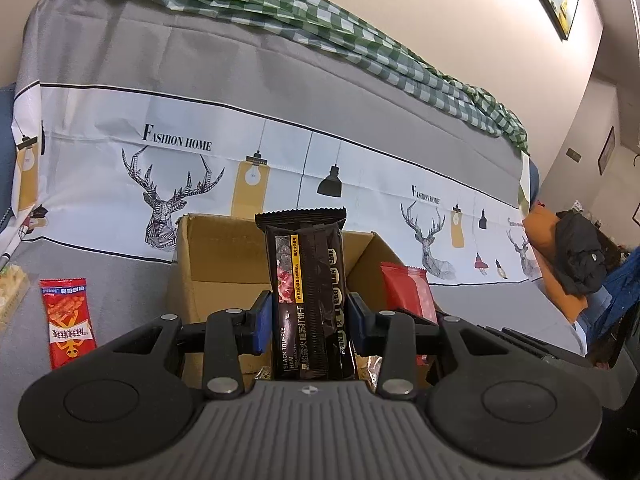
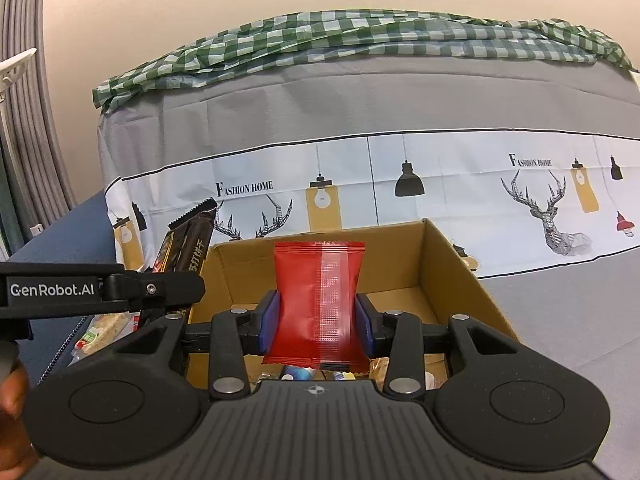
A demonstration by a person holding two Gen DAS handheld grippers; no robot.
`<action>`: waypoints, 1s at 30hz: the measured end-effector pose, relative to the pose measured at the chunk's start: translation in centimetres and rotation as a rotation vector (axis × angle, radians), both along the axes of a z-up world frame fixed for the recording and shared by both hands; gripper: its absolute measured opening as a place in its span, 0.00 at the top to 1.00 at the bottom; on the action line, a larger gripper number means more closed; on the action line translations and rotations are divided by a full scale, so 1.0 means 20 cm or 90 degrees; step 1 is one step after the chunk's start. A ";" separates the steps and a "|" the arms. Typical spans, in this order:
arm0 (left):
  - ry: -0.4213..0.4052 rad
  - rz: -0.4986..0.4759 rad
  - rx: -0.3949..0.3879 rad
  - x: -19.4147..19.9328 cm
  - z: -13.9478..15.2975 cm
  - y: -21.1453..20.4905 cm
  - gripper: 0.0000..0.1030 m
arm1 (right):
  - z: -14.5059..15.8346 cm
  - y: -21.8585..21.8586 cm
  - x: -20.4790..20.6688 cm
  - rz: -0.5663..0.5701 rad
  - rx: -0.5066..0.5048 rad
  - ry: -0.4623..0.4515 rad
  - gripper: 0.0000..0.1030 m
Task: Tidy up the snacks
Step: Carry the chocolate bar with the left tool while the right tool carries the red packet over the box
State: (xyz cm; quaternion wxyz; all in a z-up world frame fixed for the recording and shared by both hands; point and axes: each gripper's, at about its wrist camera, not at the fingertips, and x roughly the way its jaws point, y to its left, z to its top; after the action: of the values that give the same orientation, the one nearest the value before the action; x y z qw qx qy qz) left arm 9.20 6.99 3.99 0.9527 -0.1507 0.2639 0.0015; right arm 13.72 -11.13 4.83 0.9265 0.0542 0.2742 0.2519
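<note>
**Both grippers loaded, over the box**

Left gripper [image 1: 308,322]: my blue pads are clamped on a long black foil cracker pack [image 1: 306,292] with "BLACK TRUFFLE HAM" printed on it. Pack stands upright between the fingers, crimped top edge up, lower end dropping behind the gripper body. Grip sits about mid-length.

Right gripper [image 2: 316,318]: pads pinch a glossy red plastic snack pouch [image 2: 318,304] with a clear strip down its front. Also upright, gripped on both side edges, sides bowed in slightly at the pads.

Open brown cardboard box [image 2: 444,264] is directly ahead of both grippers, flaps up. From the right wrist view the red pouch hangs over the box's near part; a few small wrapped items lie at the bottom, too hidden to identify. From the left wrist view the black pack is in front of the box opening, with the red pouch off to its right.

In the right wrist view my left gripper enters from the left edge, black pack tilted, just beside the box's left wall.

Still outside the box: a flat red snack sachet with orange print [image 1: 68,322] lies on the grey cloth [image 1: 132,280] left of the box, and a pale clear-wrapped pack [image 1: 12,290] sits further left at the frame edge.

Behind it all, a grey sofa cover with a white deer-and-lamp band [image 1: 100,128], green checked cloth [image 1: 248,4] draped along the top.
</note>
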 end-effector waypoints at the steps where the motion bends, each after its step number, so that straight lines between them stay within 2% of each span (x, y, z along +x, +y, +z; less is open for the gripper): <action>1: 0.001 -0.003 0.001 0.00 0.00 0.00 0.59 | 0.00 0.00 0.00 -0.002 -0.001 0.000 0.60; 15: 0.002 -0.029 0.008 0.03 -0.03 -0.08 0.59 | 0.00 -0.01 0.00 -0.029 -0.010 0.001 0.60; 30: 0.001 -0.026 0.008 0.04 -0.04 -0.08 0.59 | -0.01 -0.02 0.00 -0.055 -0.015 -0.003 0.60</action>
State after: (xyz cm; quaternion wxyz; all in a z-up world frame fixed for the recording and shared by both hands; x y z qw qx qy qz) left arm 9.98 5.30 3.29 0.9533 -0.1393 0.2675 -0.0163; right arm 13.82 -11.58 4.69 0.9377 0.0542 0.2726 0.2084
